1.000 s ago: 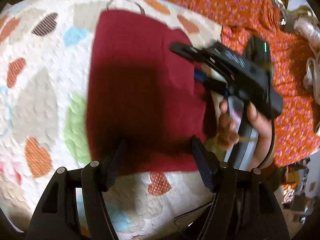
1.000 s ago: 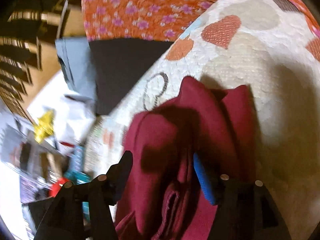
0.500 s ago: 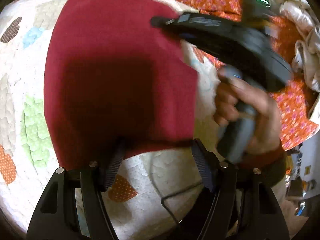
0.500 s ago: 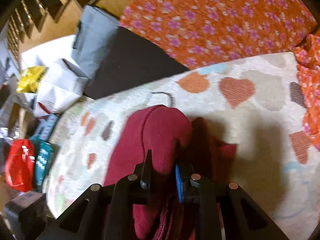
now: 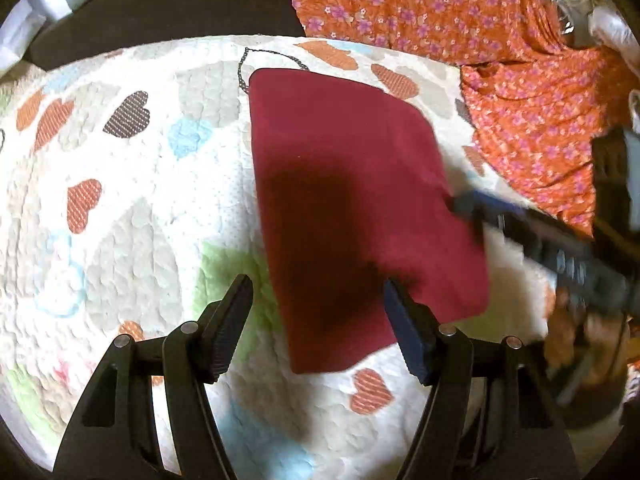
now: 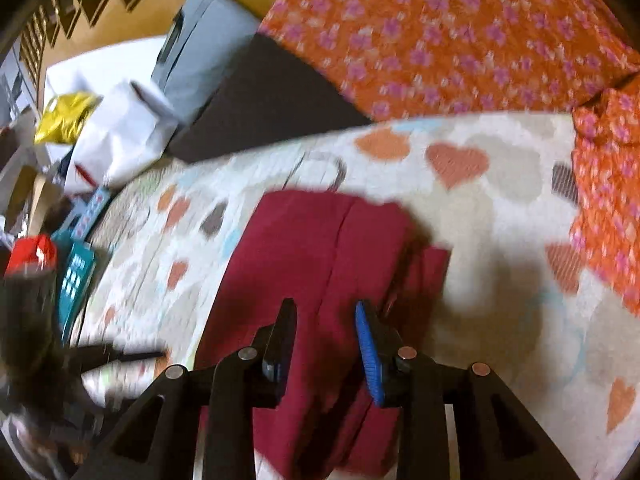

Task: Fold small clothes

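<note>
- Left wrist view: the maroon cloth point(image 5: 352, 208) lies flat on the heart-patterned quilt point(image 5: 120, 200), folded into a neat rectangle. Its long axis runs away from the camera, leaning a little from the far left corner to the near right one.
- The left gripper point(image 5: 318, 312) hovers over the near end of the cloth, fingers point(image 5: 234, 320) spread wide with nothing pinched. The cloth's near edge sits right between them and slightly to the right.
- The right gripper point(image 5: 560, 248) comes in from the right as a blurred dark shape, its tip just beside the cloth's right edge. From here I cannot tell for sure whether it touches the fabric.
- An orange flowered fabric point(image 5: 480, 40) lies beyond the quilt, well apart from the cloth.
- Right wrist view: the cloth point(image 6: 312, 272) is straight ahead and under the fingers, and here it shows stacked layers, with a lower layer peeking out on the right.
- The right gripper point(image 6: 324, 332) has its fingers point(image 6: 370, 354) a narrow gap apart and opening. The cloth shows through the gap but looks to lie below them, not pinched.
- My read: both grippers are close to the cloth, the left squarely over its near short end, the right along the long side. Any next fold or lift turns on that long axis running away from the left fingers.
</note>
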Action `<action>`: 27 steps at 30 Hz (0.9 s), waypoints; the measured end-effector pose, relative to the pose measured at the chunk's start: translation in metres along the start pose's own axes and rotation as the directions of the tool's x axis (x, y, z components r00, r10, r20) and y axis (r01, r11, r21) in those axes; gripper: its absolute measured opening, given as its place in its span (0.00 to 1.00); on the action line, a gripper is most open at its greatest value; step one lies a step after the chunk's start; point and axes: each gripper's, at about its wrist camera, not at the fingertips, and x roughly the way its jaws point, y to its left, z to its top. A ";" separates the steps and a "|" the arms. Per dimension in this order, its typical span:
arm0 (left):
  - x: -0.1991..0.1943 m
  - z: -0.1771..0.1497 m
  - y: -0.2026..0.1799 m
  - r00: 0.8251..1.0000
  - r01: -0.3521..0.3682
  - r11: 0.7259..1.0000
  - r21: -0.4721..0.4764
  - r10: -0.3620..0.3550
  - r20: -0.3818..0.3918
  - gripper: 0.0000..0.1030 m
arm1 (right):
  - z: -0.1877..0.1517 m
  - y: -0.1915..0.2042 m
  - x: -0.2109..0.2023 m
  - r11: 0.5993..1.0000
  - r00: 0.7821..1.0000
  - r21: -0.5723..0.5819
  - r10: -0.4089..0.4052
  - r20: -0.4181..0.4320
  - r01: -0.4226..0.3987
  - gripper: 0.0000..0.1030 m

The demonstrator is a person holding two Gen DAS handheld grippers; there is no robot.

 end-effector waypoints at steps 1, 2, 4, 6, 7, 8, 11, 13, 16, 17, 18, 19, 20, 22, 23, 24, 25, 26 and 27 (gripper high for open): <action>0.004 -0.002 0.004 1.000 -0.003 1.000 0.005 0.003 -0.005 0.66 | -0.009 0.002 0.003 1.000 1.000 0.001 -0.006 -0.014 0.006 0.28; 0.010 -0.005 0.003 1.000 -0.001 1.000 0.011 0.002 -0.017 0.66 | -0.018 0.004 0.006 1.000 0.999 -0.011 -0.019 -0.025 0.019 0.28; 0.027 -0.007 -0.004 0.999 0.009 1.000 0.023 -0.008 -0.047 0.66 | -0.030 0.007 0.014 0.993 0.996 -0.078 -0.087 -0.026 0.085 0.27; 0.041 -0.014 -0.008 0.997 0.013 0.999 0.033 -0.011 -0.072 0.66 | -0.047 0.005 0.025 0.978 0.986 -0.139 -0.163 -0.025 0.158 0.22; 0.045 -0.018 -0.008 0.997 0.009 0.999 0.043 -0.006 -0.080 0.66 | -0.054 -0.003 0.032 0.981 0.985 -0.112 -0.167 -0.047 0.161 0.22; 0.049 -0.022 -0.009 0.997 0.000 0.999 0.049 0.004 -0.082 0.66 | -0.059 -0.011 0.033 0.988 0.988 -0.065 -0.145 -0.061 0.141 0.22; 0.051 -0.024 -0.004 0.997 0.005 1.000 0.029 -0.003 -0.075 0.66 | -0.060 -0.013 0.022 0.991 0.990 -0.045 -0.127 -0.056 0.124 0.22; 0.043 -0.020 -0.003 0.999 -0.001 1.000 0.017 0.001 -0.043 0.66 | -0.055 -0.012 0.009 0.991 0.991 -0.021 -0.130 -0.039 0.129 0.22; 0.031 -0.014 -0.005 0.999 -0.039 0.999 0.009 0.039 0.032 0.66 | -0.040 -0.002 -0.013 0.994 0.994 -0.004 -0.105 0.042 0.106 0.22; 0.029 -0.013 -0.006 0.998 -0.047 0.999 0.008 0.046 0.044 0.66 | -0.034 0.004 -0.016 0.994 0.992 -0.022 -0.105 0.067 0.107 0.22; 0.028 -0.011 -0.006 0.996 -0.059 0.998 0.008 0.059 0.062 0.66 | -0.027 0.011 -0.017 0.993 0.991 -0.041 -0.108 0.082 0.112 0.22; 0.027 -0.010 -0.006 0.995 -0.069 0.998 0.010 0.068 0.073 0.66 | -0.021 0.016 -0.016 0.991 0.989 -0.061 -0.117 0.090 0.123 0.22; 0.026 -0.008 -0.006 0.993 -0.079 0.997 0.010 0.078 0.085 0.66 | -0.016 0.021 -0.012 0.988 0.987 -0.078 -0.129 0.093 0.137 0.22; 0.026 -0.005 -0.005 0.991 -0.089 0.996 0.008 0.088 0.099 0.66 | -0.005 0.027 0.002 0.983 0.986 -0.103 -0.143 0.091 0.152 0.22; 0.026 -0.004 -0.004 0.990 -0.095 0.995 0.010 0.094 0.106 0.66 | -0.002 0.028 0.008 0.982 0.986 -0.107 -0.144 0.087 0.153 0.22; 0.027 -0.002 -0.004 0.988 -0.107 0.994 0.017 0.104 0.116 0.66 | 0.000 0.027 0.016 0.981 0.985 -0.110 -0.154 0.080 0.162 0.22; 0.030 0.000 -0.006 0.987 -0.113 0.993 0.021 0.109 0.120 0.66 | 0.002 0.024 0.026 0.976 0.982 -0.110 -0.178 0.068 0.185 0.22; 0.031 0.001 -0.006 0.987 -0.112 0.993 0.023 0.109 0.121 0.67 | 0.002 0.019 0.036 0.970 0.976 -0.107 -0.212 0.050 0.216 0.22; 0.034 0.002 -0.005 0.988 -0.106 0.994 0.023 0.103 0.117 0.67 | 0.001 0.013 0.045 0.967 0.972 -0.101 -0.231 0.031 0.233 0.22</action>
